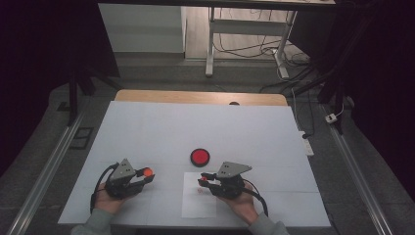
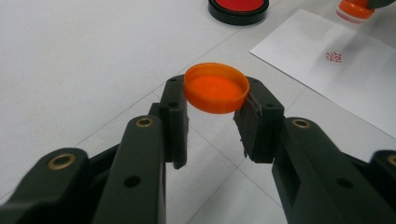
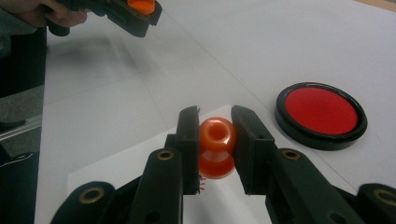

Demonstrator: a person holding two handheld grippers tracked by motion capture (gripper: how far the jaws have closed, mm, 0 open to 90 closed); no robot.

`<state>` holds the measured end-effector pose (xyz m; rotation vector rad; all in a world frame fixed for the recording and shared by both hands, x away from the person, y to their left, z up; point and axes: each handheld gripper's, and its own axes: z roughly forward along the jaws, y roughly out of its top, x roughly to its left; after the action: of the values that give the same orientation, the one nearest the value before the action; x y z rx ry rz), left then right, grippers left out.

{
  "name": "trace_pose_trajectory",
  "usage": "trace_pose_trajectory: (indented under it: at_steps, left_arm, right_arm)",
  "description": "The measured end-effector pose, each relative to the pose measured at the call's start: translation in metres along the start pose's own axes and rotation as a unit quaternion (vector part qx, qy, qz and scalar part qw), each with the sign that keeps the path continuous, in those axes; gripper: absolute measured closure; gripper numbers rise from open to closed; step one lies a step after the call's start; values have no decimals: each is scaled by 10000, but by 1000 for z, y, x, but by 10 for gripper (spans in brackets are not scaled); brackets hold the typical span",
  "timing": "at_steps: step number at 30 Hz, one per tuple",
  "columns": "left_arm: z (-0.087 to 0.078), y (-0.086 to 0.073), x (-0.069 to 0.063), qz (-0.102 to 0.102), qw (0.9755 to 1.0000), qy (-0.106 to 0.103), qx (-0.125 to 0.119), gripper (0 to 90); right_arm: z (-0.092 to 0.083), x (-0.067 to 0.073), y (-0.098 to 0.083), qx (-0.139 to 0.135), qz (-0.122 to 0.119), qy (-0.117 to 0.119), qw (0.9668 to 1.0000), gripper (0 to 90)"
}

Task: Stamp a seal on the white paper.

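The left gripper (image 2: 212, 121) fingers pinch an orange cap (image 2: 216, 87) up off the desk (image 1: 147, 127). The right gripper (image 3: 215, 144) fingers squeeze an orange stamp (image 3: 216, 147) over the white paper (image 1: 198, 205). A round red ink pad (image 1: 199, 157) sits just beyond the paper.

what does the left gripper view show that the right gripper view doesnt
Left gripper view alone: the orange cap's hollow inside, gripped by its rim between the left claw's jaws, and a red stamped mark in the open on the white paper.

Right gripper view alone: the right claw closed on the orange stamp's handle, and a hand holding the other claw.

Both: the round red ink pad, the white paper, the pale tabletop.
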<state>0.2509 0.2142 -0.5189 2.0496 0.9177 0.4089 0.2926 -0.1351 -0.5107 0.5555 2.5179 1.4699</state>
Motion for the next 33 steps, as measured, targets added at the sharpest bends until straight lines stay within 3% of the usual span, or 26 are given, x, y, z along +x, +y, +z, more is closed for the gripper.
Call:
trace_pose_trajectory:
  at_steps: [13,24,33]
  left_arm:
    - [1,0,0,-6,10000,9,9,646]
    - [1,-1,1,-4,10000,8,37,646]
    - [1,-1,1,6,10000,18,29,646]
  right_arm:
    - [-18,-4,12,-352,85,-62,9993,726]
    - [-32,-11,17,-624,155,-252,9976,727]
    - [-39,-14,20,-690,168,-271,9971,727]
